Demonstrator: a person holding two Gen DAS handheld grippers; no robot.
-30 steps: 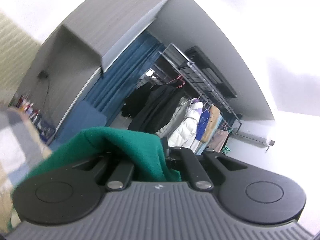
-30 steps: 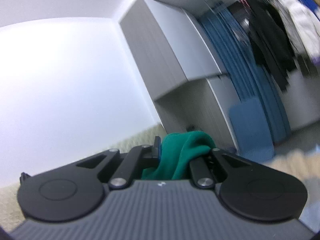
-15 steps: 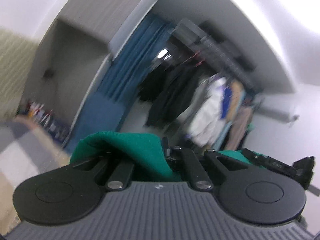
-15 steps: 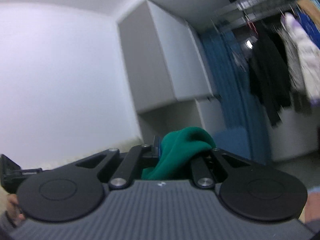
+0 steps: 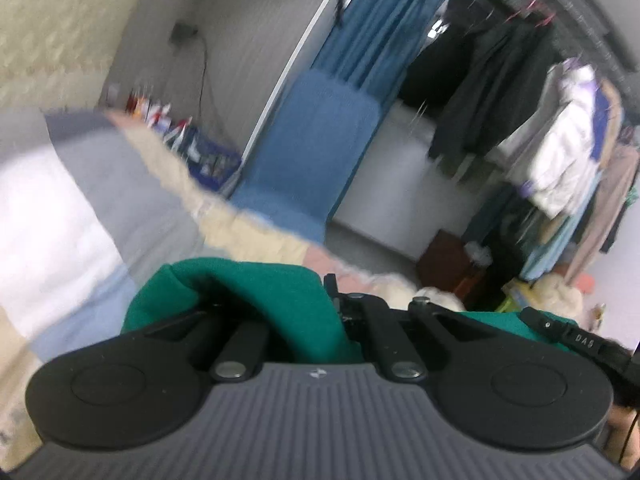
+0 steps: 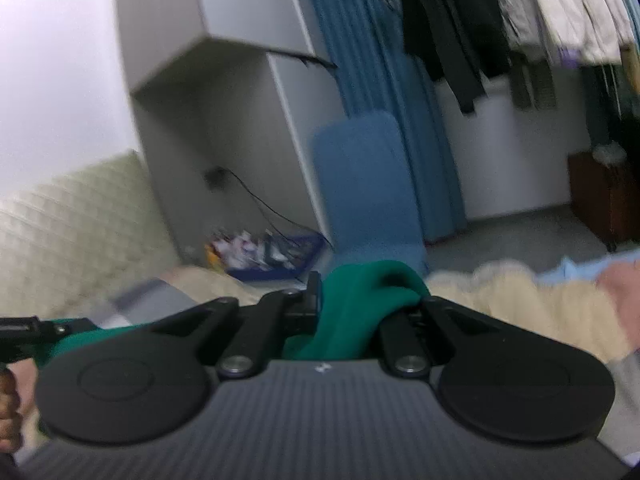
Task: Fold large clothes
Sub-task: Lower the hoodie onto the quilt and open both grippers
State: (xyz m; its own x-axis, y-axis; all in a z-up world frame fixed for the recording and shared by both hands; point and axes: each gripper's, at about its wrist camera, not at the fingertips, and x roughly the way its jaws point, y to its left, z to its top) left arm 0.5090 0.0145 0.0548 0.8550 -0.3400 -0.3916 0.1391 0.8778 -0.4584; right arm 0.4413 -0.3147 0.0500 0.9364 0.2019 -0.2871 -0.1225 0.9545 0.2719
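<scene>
Bedroom backdrop, motion-blurred: patchwork blanket (image 5: 100, 184) spread ahead of and below both grippers, blue curtain (image 5: 384, 28) far ahead, blue padded panel (image 6: 368, 184) leaning under it, clothes rack (image 5: 540, 92) of hanging coats off to the right of the left gripper, grey cabinet (image 6: 224, 92) ahead-left of the right one.

Green garment (image 5: 272, 300) was bunched right at the jaws of the left gripper (image 5: 332, 312), which was closed tight on a fold of it. Right gripper (image 6: 352, 304) likewise clamped down on another fold of the same green cloth, fabric spilling over its fingers. Cloth also ran sideways toward the other tool in both views, so it looked stretched between the two. Rest of the garment hung below, out of sight.

Risks, as judged:
- Only thin pinches held; a fast swing could pull a fold out of either jaw.
- Hidden lower part may land crumpled or doubled on the blanket, spoiling the fold line.
- Uneven height of the two grippers would lay the edge skewed.
- Fluffy blanket could drag on the hem and bunch it.

Counts: blanket 1; curtain 1; blue panel 1; rack 1, coats too blurred to count; cabinet 1; green garment 1; grippers 2; basket of clutter (image 6: 272, 256) 1, ahead of the right gripper by the wall.
</scene>
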